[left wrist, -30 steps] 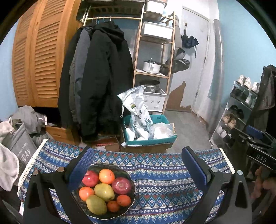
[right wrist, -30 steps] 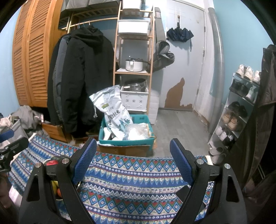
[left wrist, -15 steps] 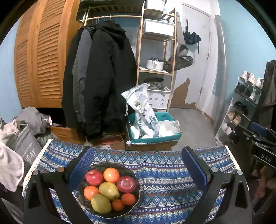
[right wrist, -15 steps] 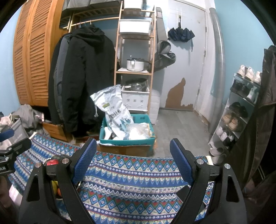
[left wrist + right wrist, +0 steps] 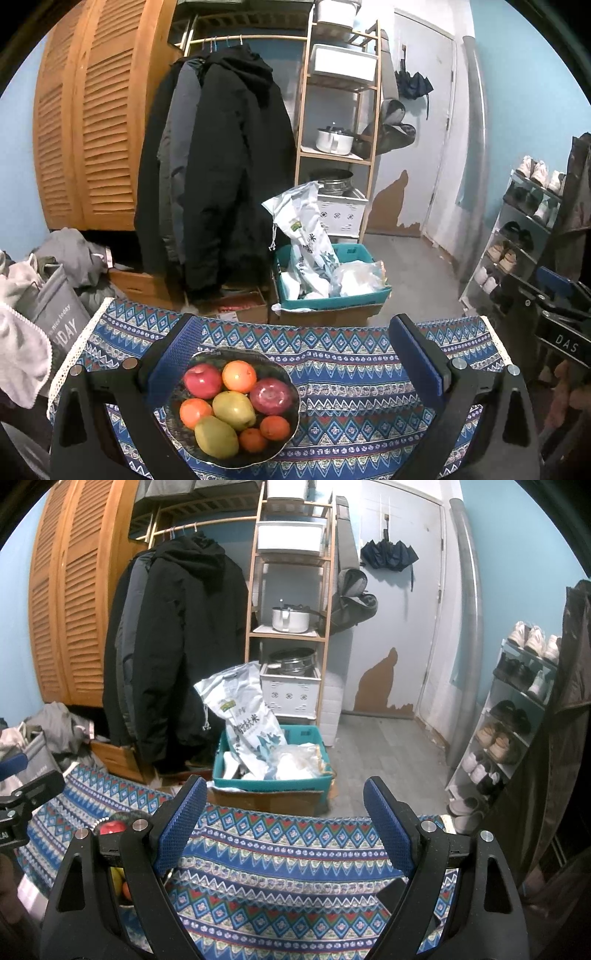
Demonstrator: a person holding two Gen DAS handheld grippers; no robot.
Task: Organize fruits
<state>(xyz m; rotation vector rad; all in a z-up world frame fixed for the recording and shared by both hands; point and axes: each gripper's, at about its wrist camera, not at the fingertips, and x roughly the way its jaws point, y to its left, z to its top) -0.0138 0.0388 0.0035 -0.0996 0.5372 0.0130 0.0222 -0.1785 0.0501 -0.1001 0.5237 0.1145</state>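
Note:
A dark glass bowl (image 5: 177,439) sits on the left part of the patterned cloth. It holds two red apples (image 5: 202,380), two green mangoes (image 5: 233,410), an orange (image 5: 239,376) and several smaller oranges. My left gripper (image 5: 293,326) hovers open over the table, with the bowl just inside its left finger (image 5: 173,358) and nothing between the pads. My right gripper (image 5: 284,786) is open over bare cloth to the right of the bowl. In the right wrist view only one red apple (image 5: 112,827) shows behind its left finger; the rest of the bowl is hidden.
The blue patterned tablecloth (image 5: 351,376) covers the table. Past its far edge a teal crate (image 5: 332,301) of bags sits on a cardboard box. Coats (image 5: 229,166) hang behind, a grey bag (image 5: 61,317) stands left, and a shoe rack (image 5: 517,709) stands right.

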